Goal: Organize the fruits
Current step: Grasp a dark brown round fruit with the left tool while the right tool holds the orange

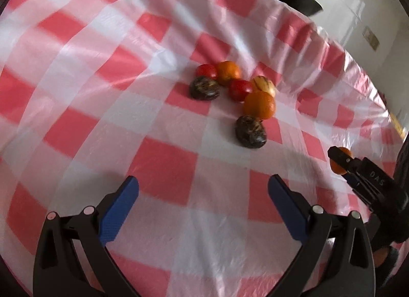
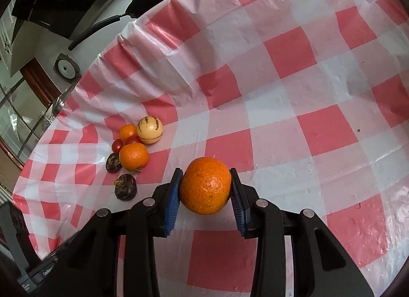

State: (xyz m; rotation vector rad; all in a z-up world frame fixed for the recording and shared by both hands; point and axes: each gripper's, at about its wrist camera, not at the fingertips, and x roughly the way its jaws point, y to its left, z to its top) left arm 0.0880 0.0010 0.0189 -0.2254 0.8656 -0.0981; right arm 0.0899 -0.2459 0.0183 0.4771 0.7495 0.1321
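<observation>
While the right gripper (image 2: 205, 189) holds a big orange (image 2: 205, 185) between its two blue pads (image 2: 171, 205), the left gripper (image 1: 203, 206) stands wide, with nothing between its fingers. The pads press on both sides of the orange, and it sits above the red and white checked tablecloth (image 2: 306, 92), apart from the other fruits. In the left wrist view this same gripper appears at the right edge, and only a small part of the orange shows behind its black finger.

The other fruits lie together in a small group on the cloth, well apart from the left gripper. In the group I see two smaller oranges (image 1: 259, 105), two red tomatoes (image 1: 239, 89), one pale yellow fruit with dark stripes (image 2: 149, 130), and two dark brown wrinkled fruits (image 1: 251, 131). Most of them touch each other. The nearest dark fruit (image 2: 125, 187) lies a little outside the group, just beside the held orange on its left in the right wrist view.
</observation>
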